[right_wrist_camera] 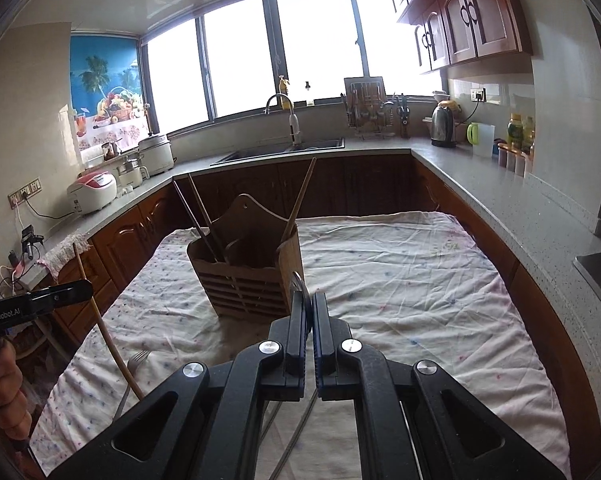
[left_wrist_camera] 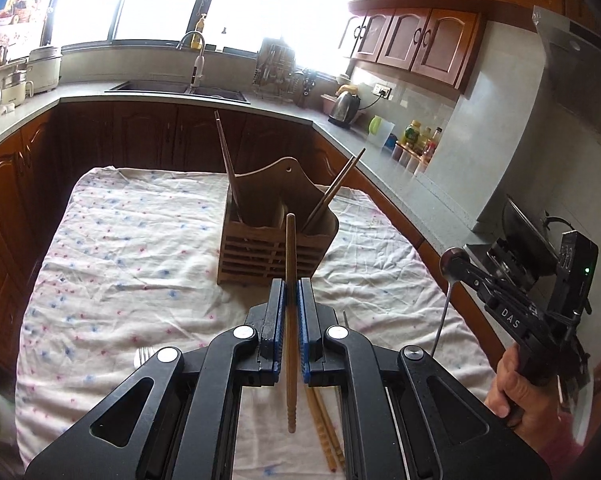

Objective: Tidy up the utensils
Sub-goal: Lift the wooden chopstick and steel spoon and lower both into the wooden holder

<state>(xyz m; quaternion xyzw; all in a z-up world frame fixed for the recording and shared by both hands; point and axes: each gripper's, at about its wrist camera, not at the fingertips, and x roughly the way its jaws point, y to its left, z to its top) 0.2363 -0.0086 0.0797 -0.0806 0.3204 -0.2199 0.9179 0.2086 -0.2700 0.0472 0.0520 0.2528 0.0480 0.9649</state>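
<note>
Left wrist view: a slatted wooden caddy (left_wrist_camera: 274,236) with a curved back panel stood on a wrinkled, speckled white cloth (left_wrist_camera: 120,248)
Left gripper (left_wrist_camera: 291,300): blue-padded fingers (left_wrist_camera: 278,312) were clamped on a round wooden chopstick (left_wrist_camera: 290,320)
Chopstick axis: it ran along the fingers, smooth end toward the caddy, ringed end hanging back under the gripper body
Loose items: more pale chopsticks (left_wrist_camera: 326,428) lay on the cloth beneath the gripper; metal fork (left_wrist_camera: 144,356) tines showed at its left
Caddy contents: dark chopsticks (left_wrist_camera: 228,168) leaned out of its left and right compartments
Right gripper (left_wrist_camera: 454,262): held to the right of the table, it pinched a metal spoon (left_wrist_camera: 446,280) near its bowl, the thin handle hanging down
Right wrist view: the black fingers (right_wrist_camera: 298,320) stood nearly together on the spoon's rounded bowl (right_wrist_camera: 299,282), just in front of the caddy
</note>
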